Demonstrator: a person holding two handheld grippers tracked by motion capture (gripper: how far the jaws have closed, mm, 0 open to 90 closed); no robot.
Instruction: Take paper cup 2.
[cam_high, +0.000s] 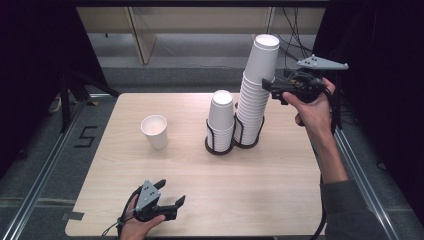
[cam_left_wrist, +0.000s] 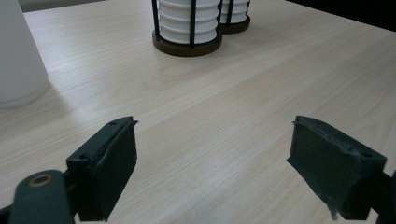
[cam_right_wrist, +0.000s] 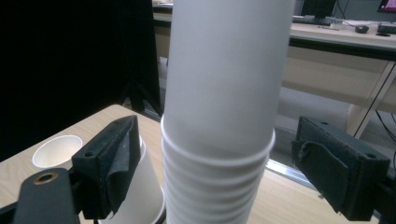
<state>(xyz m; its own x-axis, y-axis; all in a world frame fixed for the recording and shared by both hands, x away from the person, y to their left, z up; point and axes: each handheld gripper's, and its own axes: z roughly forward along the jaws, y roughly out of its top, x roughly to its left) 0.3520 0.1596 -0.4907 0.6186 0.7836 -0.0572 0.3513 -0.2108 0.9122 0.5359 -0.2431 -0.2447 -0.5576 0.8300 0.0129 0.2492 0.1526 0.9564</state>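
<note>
A single white cup (cam_high: 154, 131) stands upside up, its mouth open, on the left part of the wooden table (cam_high: 280, 185). It stands alone, well apart from the other cups.

At the near edge of the table, a hand holds the left gripper (cam_high: 169, 194). Its two black jaws are spread apart, and nothing is between them. In the left gripper view the jaws point across bare wood toward the cup holders far off.

In the middle of the table stands a short stack of cups (cam_high: 221, 119). These cups are upside down and sit in a black wire holder (cam_high: 219, 144) with a round dark base.

Just to the right of it, touching it, is a tall stack of cups (cam_high: 256, 90) in a second holder. This stack is much higher and leans a little to the right.

On the far right, a hand holds the right gripper (cam_high: 269, 88) up high beside the tall stack, near its top. Its jaws are spread wide. In the right gripper view the top cups (cam_right_wrist: 224, 93) stand between the jaws, and the pads (cam_right_wrist: 119, 163) do not press on them.
</note>
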